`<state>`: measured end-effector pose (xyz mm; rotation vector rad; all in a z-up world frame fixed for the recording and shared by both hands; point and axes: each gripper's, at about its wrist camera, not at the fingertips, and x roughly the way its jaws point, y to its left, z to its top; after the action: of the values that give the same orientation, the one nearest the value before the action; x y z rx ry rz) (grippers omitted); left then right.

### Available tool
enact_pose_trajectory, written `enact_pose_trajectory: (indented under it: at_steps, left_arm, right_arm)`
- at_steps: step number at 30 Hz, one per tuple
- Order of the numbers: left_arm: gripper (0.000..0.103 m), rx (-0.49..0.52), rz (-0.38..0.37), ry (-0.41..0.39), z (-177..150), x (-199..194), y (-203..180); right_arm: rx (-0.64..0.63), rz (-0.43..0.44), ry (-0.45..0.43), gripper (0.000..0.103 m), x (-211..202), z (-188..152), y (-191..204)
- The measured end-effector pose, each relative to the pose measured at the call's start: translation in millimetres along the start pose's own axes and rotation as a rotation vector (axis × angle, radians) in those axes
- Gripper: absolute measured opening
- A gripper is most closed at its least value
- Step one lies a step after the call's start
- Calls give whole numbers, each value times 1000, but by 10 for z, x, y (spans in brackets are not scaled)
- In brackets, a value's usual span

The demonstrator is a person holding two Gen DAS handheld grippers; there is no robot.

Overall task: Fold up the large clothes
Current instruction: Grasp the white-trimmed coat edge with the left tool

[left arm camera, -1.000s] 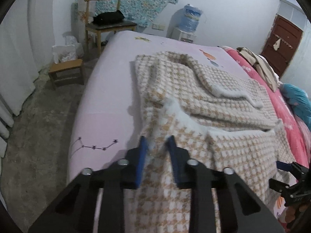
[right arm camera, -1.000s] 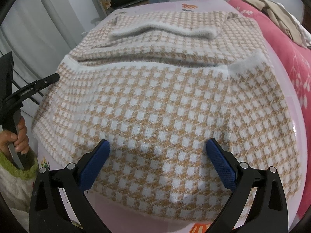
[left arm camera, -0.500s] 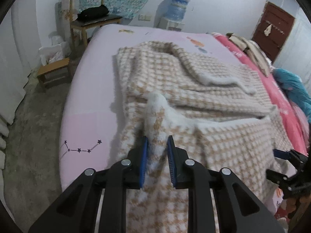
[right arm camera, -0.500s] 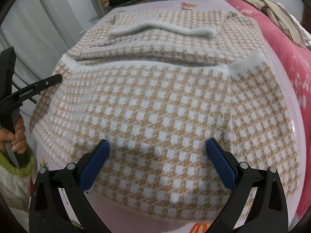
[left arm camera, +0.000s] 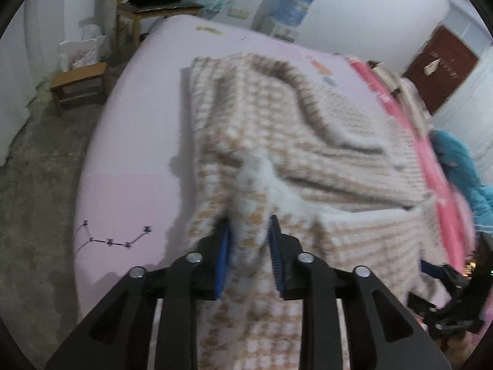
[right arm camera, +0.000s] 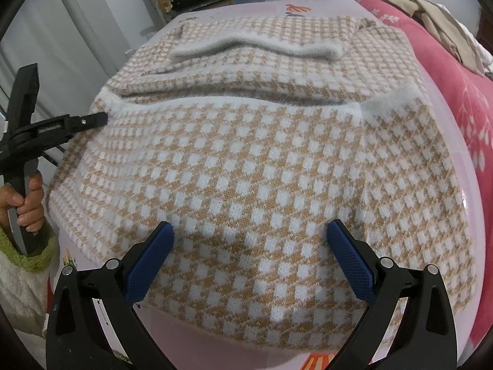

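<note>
While the left gripper (left arm camera: 248,246) pinches a raised fold of the checked sweater (right arm camera: 262,160) between its blue pads (left arm camera: 222,259), the cloth bunches up in a white fuzzy peak just beyond the fingertips; the right gripper (right arm camera: 249,246) hangs over the sweater's near hem with its blue pads (right arm camera: 151,256) spread wide and nothing between them; the tan-and-white sweater lies spread over the pink bed sheet (left arm camera: 129,160), its lower part doubled up toward the middle and a white fuzzy band (right arm camera: 255,47) lying across the upper part; at the left edge of the right wrist view a hand (right arm camera: 29,203) grips the left tool's handle, whose tip meets the sweater's left corner; a pink quilt (right arm camera: 462,92) runs along the bed's right side; farther off stand a wooden stool (left arm camera: 78,84), a chair (left arm camera: 154,9) and a water jug (left arm camera: 294,3) by the wall; the left view is blurred.
</note>
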<state>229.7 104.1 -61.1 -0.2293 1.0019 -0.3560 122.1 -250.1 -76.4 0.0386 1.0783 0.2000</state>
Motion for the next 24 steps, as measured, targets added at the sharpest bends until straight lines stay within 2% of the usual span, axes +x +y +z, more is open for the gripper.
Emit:
enact_pose_trajectory:
  at_steps: [2, 4, 6, 9, 15, 18, 24]
  left_arm:
    - [33, 7, -23, -19, 11, -42, -9]
    - [33, 2, -6, -1, 46, 10, -1]
    - [33, -16, -27, 12, 76, 73, 16]
    - [33, 1, -19, 23, 90, 185, -2]
    - [33, 28, -16, 55, 53, 118, -50]
    - [33, 73, 82, 83, -35, 107, -136]
    - [33, 255, 343, 56, -187, 200, -571]
  right_arm:
    - [1, -1, 1, 95, 1, 1, 3]
    - [0, -1, 0, 95, -1, -4, 11]
    - [1, 1, -2, 95, -3, -11, 8]
    - [1, 1, -7, 95, -8, -32, 5]
    - [-1, 3, -9, 95, -7, -45, 13]
    - [-1, 6, -12, 95, -13, -56, 9]
    - [38, 77, -42, 94, -191, -54, -156]
